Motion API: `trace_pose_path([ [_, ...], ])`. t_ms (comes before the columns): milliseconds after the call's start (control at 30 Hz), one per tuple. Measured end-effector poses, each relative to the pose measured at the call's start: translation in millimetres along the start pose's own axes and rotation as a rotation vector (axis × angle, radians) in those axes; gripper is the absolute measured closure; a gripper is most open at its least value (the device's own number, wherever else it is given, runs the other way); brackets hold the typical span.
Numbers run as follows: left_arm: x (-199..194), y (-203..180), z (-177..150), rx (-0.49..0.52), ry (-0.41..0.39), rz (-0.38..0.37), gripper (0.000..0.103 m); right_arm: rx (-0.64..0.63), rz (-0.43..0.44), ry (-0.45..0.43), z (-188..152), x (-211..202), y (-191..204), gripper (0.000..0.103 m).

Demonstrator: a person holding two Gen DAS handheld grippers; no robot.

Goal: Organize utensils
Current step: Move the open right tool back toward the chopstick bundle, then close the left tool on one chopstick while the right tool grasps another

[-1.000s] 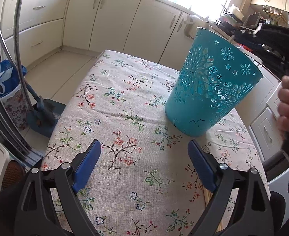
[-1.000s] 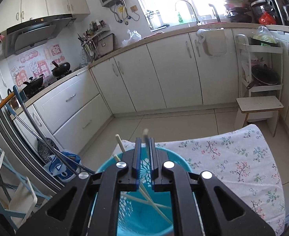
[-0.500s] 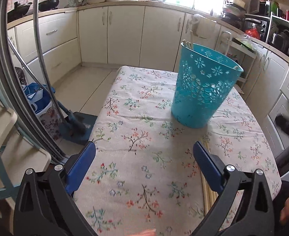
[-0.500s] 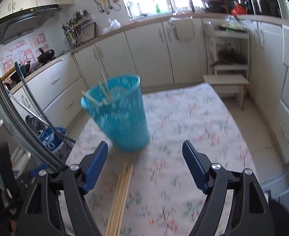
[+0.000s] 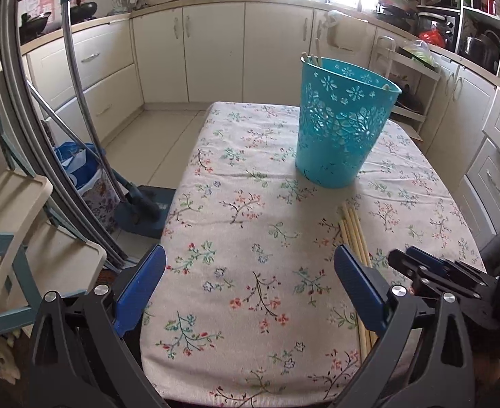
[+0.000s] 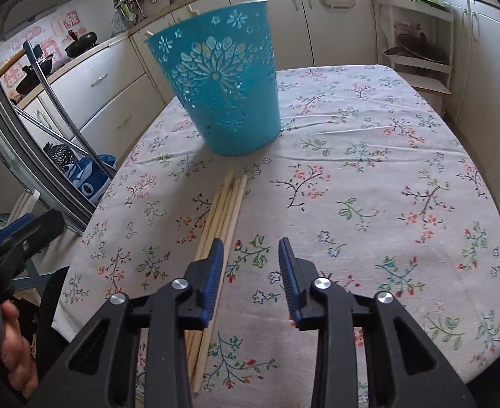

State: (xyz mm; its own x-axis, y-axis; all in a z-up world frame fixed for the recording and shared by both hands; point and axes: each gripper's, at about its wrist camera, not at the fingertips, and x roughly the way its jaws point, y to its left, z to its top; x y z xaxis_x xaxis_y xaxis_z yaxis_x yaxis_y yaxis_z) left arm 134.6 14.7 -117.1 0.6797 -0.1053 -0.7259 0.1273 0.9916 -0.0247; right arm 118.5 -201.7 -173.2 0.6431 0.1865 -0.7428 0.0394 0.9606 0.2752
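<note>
lying beside one teal basket (image 6: 222, 85), four chopsticks (image 6: 228, 210); both hand-held grippers apart, empty

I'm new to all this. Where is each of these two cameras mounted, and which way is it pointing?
Left wrist view: sits on the left gripper, looking down along its wide-open fingers at the tablecloth; the right gripper pokes in at the right edge.
Right wrist view: sits on the right gripper, jaws partly open with nothing between them and just closing, beside the chopsticks; a hand shows at lower left.
Shared: the blue basket, chopsticks and tablecloth.
</note>
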Motion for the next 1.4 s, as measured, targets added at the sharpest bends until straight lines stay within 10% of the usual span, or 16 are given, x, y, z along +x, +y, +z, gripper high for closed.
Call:
trace_pose_path([
  [767,15,-16,-13,0.024,0.067,-0.054,0.008,-0.082,-0.045,0.013,-3,26,13,0.078],
  [1400,104,-67,-8,0.066,0.225,-0.037,0.008,0.041,0.05,-0.029,-15,0,-49,0.093],
])
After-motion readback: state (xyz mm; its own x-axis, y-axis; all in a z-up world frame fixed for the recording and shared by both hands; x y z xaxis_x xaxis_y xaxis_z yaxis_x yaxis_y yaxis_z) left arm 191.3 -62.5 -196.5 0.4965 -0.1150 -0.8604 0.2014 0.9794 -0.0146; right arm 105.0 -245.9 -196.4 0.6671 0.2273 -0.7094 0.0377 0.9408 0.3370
